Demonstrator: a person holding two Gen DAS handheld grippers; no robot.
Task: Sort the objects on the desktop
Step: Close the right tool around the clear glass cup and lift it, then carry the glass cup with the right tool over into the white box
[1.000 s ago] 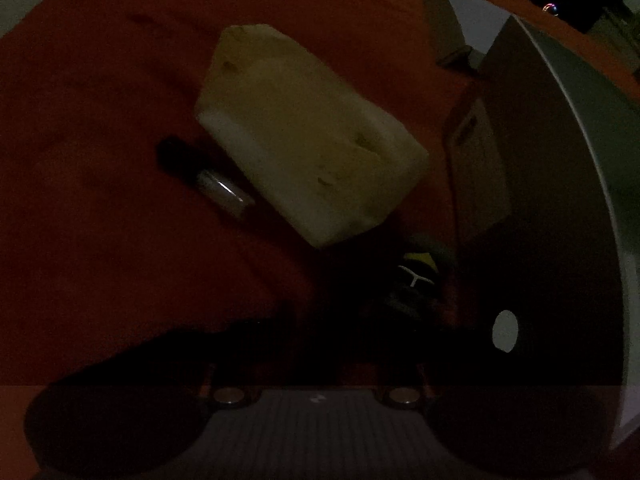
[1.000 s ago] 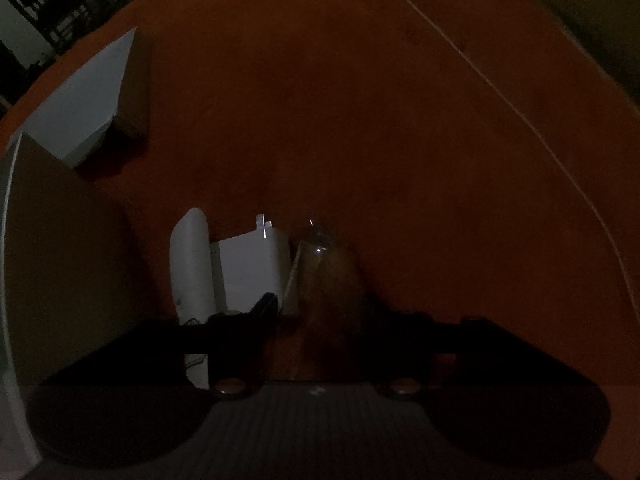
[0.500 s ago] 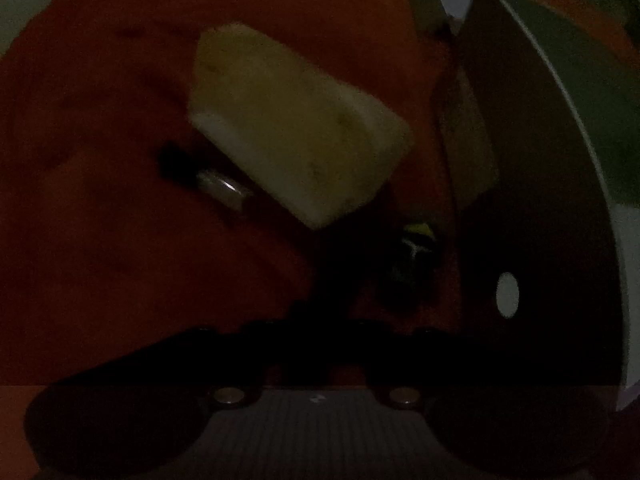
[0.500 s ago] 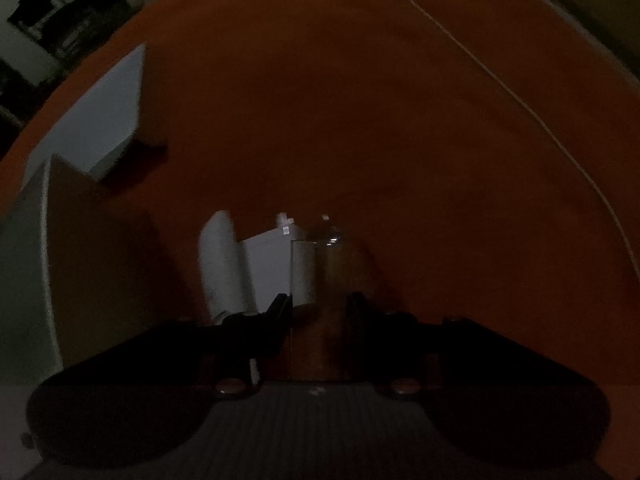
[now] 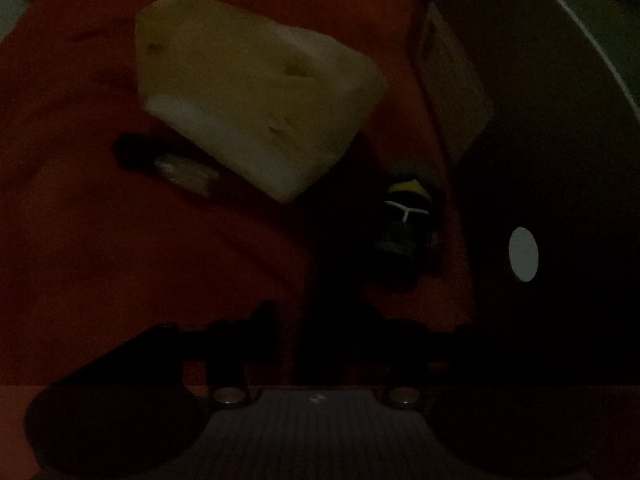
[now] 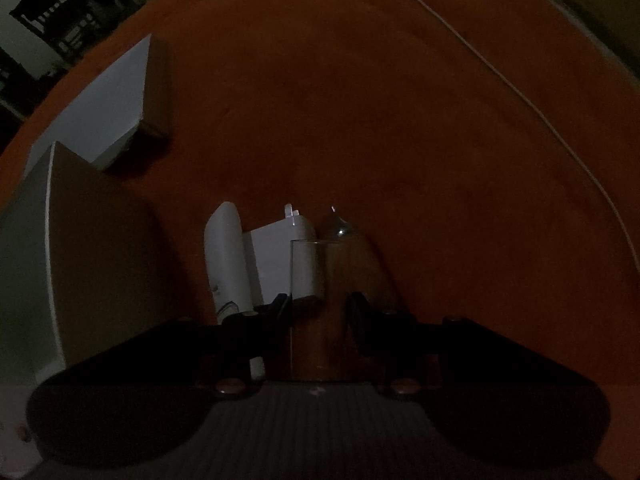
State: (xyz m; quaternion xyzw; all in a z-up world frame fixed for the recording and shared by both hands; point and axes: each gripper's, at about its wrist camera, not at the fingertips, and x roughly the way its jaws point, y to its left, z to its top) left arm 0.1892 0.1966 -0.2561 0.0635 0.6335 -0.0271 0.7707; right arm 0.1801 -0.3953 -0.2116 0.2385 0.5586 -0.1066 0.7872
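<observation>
now my left gripper [image 5: 316,320] has just spread its jaws with nothing visibly between them, the dark little object [image 5: 404,220] lying free ahead on the red cloth [image 5: 100,240]; i judge it released. farther off, my right gripper [image 6: 318,308] is clamped on the clear vial [image 6: 316,300] beside the white charger [image 6: 280,256].

On the bench [image 6: 400,120], the sponge [image 5: 248,100] lies left of a tall box [image 5: 540,120], with a small tube [image 5: 180,170] just beside its near left edge and a small toy [image 5: 406,220] between sponge and box; a cable [image 6: 520,92] runs across the bench's far right.
</observation>
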